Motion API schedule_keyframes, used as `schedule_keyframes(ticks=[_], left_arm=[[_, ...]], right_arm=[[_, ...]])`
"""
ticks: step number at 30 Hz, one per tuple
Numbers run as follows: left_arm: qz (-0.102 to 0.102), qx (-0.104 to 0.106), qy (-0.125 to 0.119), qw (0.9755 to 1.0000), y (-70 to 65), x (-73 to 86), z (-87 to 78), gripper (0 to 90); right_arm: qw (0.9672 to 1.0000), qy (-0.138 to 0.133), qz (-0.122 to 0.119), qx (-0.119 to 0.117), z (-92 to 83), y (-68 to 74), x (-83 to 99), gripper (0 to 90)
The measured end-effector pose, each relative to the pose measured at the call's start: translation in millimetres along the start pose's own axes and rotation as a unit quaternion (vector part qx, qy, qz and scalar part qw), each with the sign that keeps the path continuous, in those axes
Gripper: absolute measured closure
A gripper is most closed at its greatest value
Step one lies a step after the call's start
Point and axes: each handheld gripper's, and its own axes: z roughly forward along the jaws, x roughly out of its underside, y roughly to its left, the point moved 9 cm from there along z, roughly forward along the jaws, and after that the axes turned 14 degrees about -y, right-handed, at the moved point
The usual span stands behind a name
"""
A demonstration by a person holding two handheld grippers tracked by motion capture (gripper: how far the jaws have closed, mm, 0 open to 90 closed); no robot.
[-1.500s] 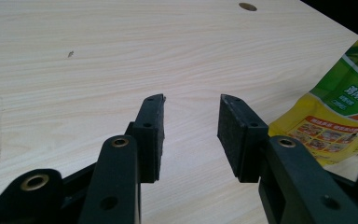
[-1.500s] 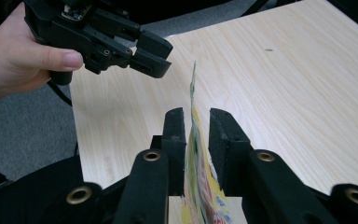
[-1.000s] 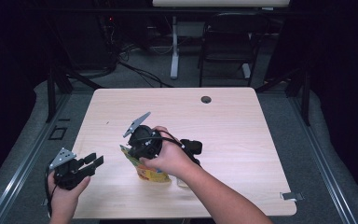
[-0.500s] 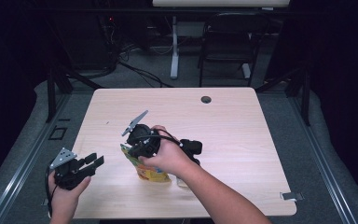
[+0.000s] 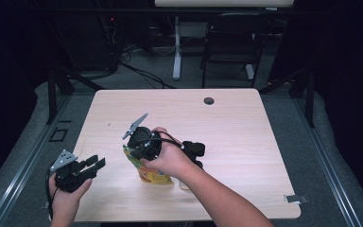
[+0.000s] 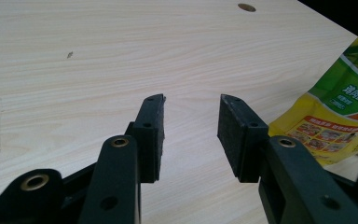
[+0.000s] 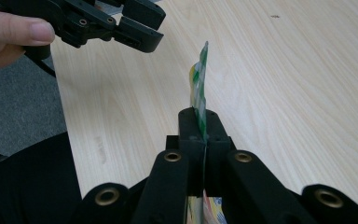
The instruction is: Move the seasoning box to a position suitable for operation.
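right gripper (image 7: pixel 204 128) just closed, clamping the yellow-green pouch (image 5: pixel 147 171) edge; left gripper (image 6: pixel 191 122) gaping, holding nothing, left of the pouch

Dark room, one lit worktop

A pale wooden worktop (image 5: pixel 246 123) stands on grey carpet (image 5: pixel 321 142); behind it, a black chair (image 5: pixel 229 47), a white post (image 5: pixel 176 47) and loose cables (image 5: pixel 137 71) sit in shadow.

Pouch (image 6: pixel 340 107) cut off at right edge
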Motion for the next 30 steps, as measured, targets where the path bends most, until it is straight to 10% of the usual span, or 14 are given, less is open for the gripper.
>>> schedule_keyframes(ticks=[30], left_arm=[[0.002,0.003,0.003,1.0000,-1.4,1.3,0.8,61.4]], right_arm=[[0.9997,-0.007,-0.022,0.010,-2.3,-1.3,0.4,90.0]])
